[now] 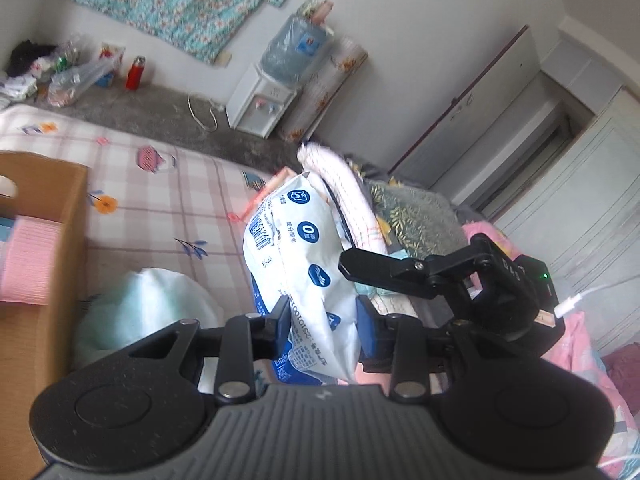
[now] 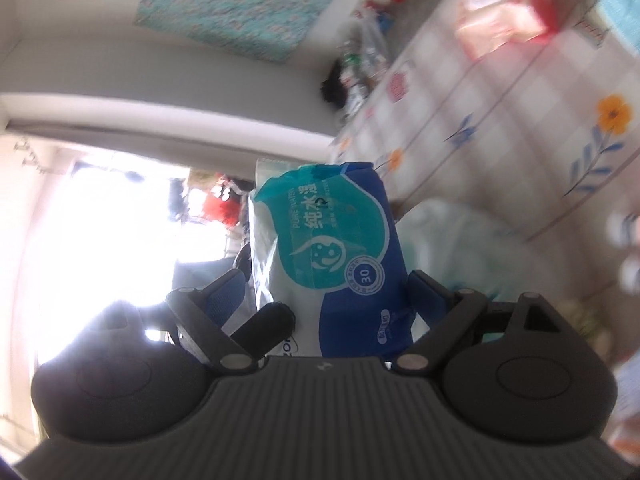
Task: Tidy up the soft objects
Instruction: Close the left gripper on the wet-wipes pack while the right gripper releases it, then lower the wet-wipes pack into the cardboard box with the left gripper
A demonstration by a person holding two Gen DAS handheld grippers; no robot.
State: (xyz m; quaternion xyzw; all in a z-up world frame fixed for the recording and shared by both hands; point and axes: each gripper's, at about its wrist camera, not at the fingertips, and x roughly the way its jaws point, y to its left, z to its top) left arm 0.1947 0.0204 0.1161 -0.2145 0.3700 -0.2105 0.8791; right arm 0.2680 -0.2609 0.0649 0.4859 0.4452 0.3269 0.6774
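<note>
A pack of wet wipes (image 1: 296, 264) stands on end above the bed, its white printed back showing in the left wrist view. My left gripper (image 1: 324, 316) is shut on its lower end. The right wrist view shows the pack's blue and teal front (image 2: 336, 252). My right gripper (image 2: 324, 284) spans the pack's width, with a pad pressed against each side. One finger (image 1: 360, 270) of the right gripper reaches in from the right in the left wrist view. A black finger (image 2: 270, 320) of the left gripper shows at the pack's lower left.
A cardboard box (image 1: 60, 248) with pink cloth (image 1: 28, 260) inside stands at the left on the plaid bed sheet (image 1: 160, 200). A pale green soft bundle (image 1: 140, 308) lies beside it. A folded pink towel (image 1: 344, 192) sits behind the pack. A pink tissue pack (image 2: 504, 8) lies farther off.
</note>
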